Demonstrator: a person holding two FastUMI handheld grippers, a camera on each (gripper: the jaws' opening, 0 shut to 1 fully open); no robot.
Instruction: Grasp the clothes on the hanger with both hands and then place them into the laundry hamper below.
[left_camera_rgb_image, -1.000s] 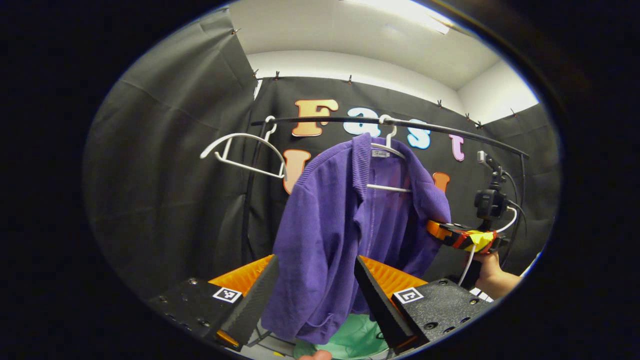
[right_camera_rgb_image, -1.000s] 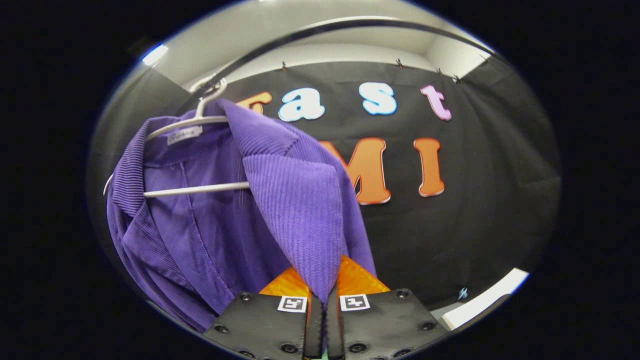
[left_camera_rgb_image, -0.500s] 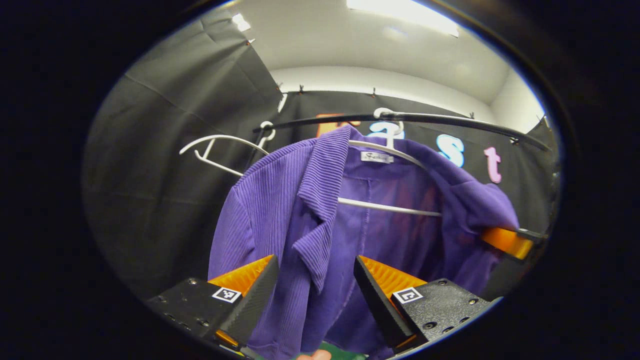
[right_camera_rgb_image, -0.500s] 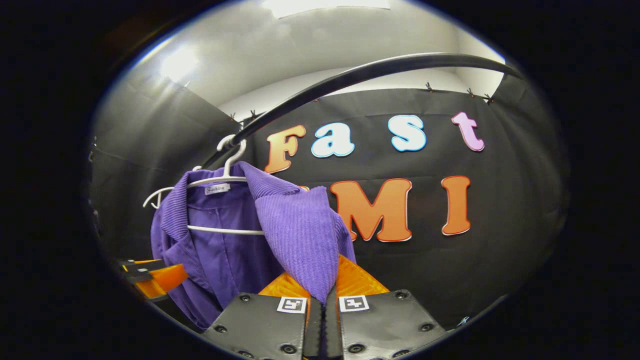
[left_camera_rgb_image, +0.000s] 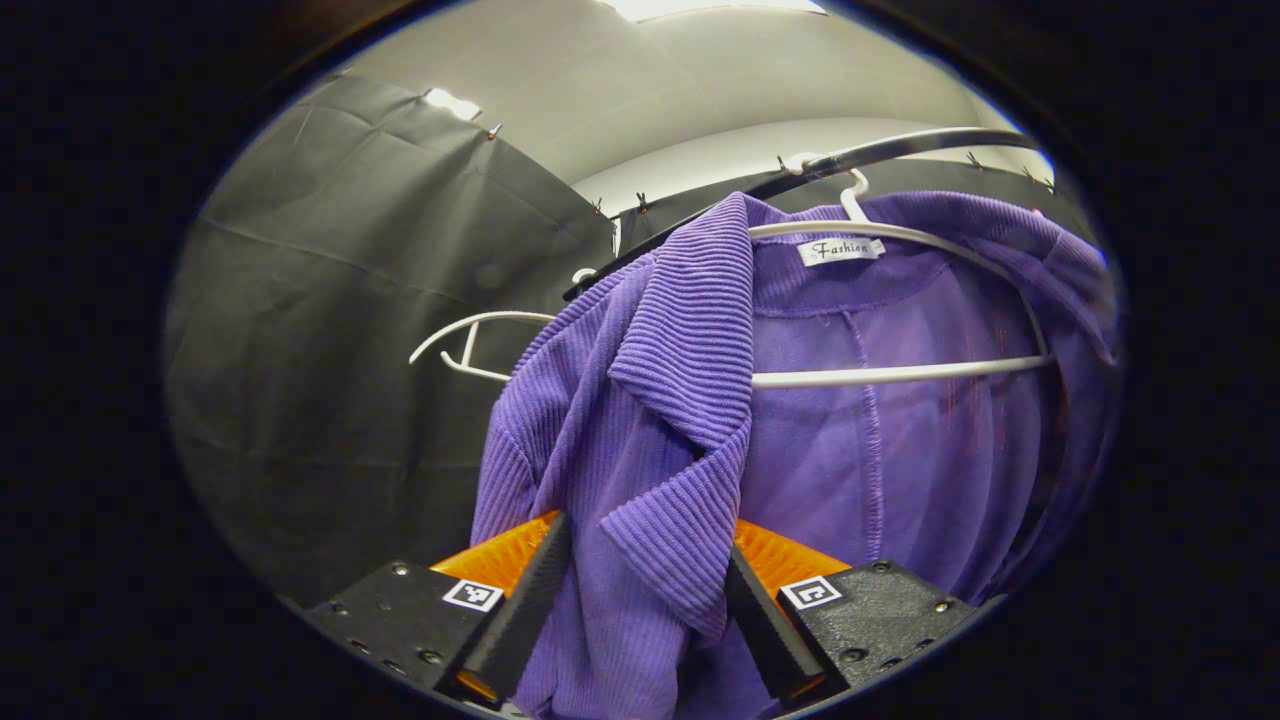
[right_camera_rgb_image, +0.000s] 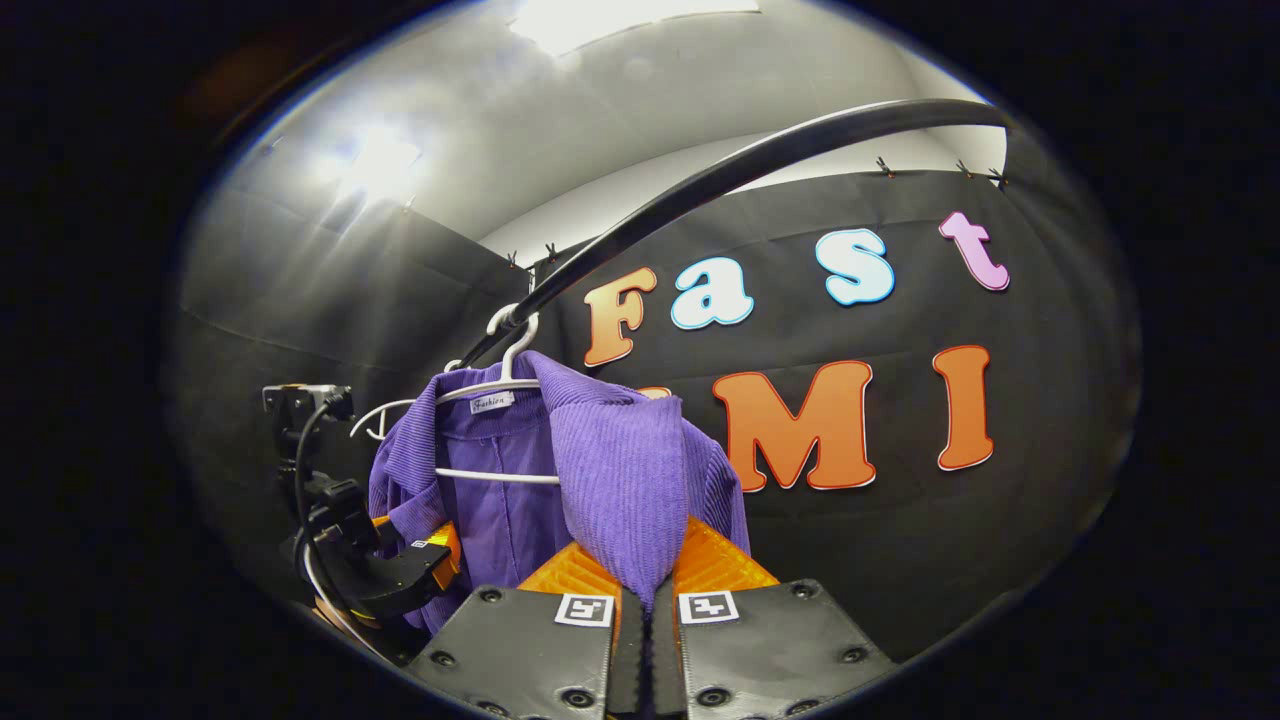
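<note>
The right gripper has its jaws pressed together on a fold of the purple ribbed corduroy jacket, the cloth rising straight ahead of it toward the white wire hanger on the black curved rail above. The left gripper stands with its fingers apart, the jacket's left lapel hanging between them and apparently touching them, not yet pinched. The jacket still hangs on the hanger, up and ahead of both grippers. It looks soft, light and limp, with a ribbed nap that should resist slipping; the doubled lapel or shoulder seam offers the firmest hold. A second, bare white hanger hangs left of the jacket.
</note>
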